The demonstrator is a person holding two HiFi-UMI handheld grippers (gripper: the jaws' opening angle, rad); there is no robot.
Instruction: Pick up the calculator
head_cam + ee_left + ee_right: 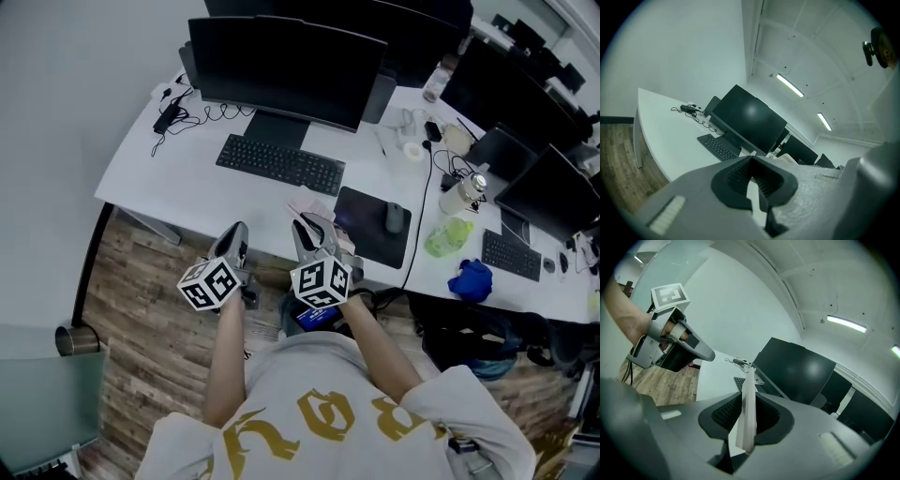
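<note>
The calculator (747,411) shows edge-on in the right gripper view as a thin white slab that sticks up between the jaws. My right gripper (745,430) is shut on it. In the head view the right gripper (314,232) hovers over the front edge of the white desk (169,173), and the calculator (314,208) pokes out ahead of it as a pale piece. My left gripper (234,236) hangs beside it to the left, just off the desk edge. The left gripper (752,183) has its jaws together, with nothing between them.
A black keyboard (279,162) and a dark monitor (281,66) stand behind the grippers. A black mouse pad (366,234) with a mouse (395,217) lies to the right. Farther right are a bottle (464,192) and a blue cloth (471,278). Cables (173,114) lie at the back left.
</note>
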